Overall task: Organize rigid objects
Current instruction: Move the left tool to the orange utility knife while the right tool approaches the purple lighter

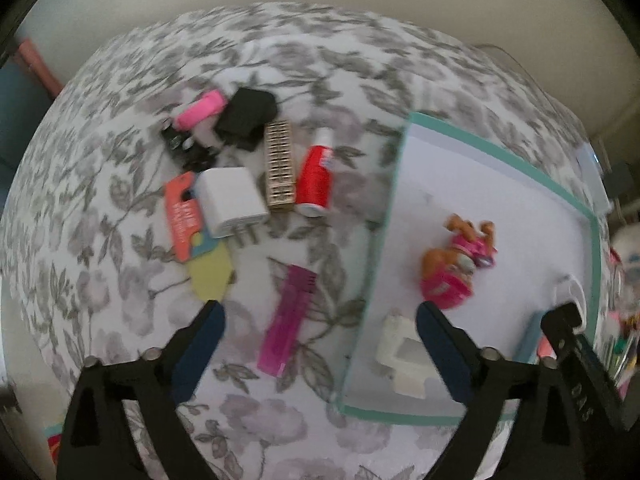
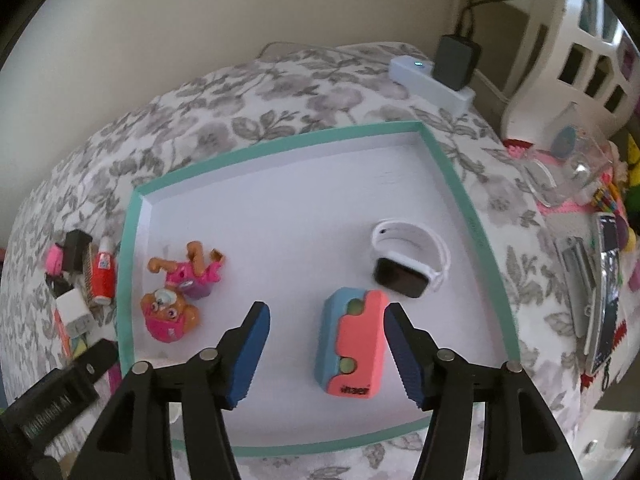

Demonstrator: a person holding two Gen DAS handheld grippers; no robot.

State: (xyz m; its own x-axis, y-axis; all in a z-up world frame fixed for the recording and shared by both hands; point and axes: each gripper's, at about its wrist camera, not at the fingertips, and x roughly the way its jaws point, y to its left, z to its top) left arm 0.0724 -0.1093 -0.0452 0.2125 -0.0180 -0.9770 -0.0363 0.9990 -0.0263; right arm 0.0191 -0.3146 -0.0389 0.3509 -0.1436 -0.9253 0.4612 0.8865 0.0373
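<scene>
Left claw point(image 1: 320, 354) wide open, empty; right claw point(image 2: 326, 354) (half-open) astride eraser block point(image 2: 352, 346).

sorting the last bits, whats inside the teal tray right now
Inside the teal tray: a toy dog figure, a white smartwatch, and a coral and blue block. The left wrist view adds a white piece near the front edge, partly hidden by a claw finger.

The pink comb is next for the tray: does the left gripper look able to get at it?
Probably yes. The left gripper is open, with the pink comb lying flat between its fingers, apart from the other items.
</scene>
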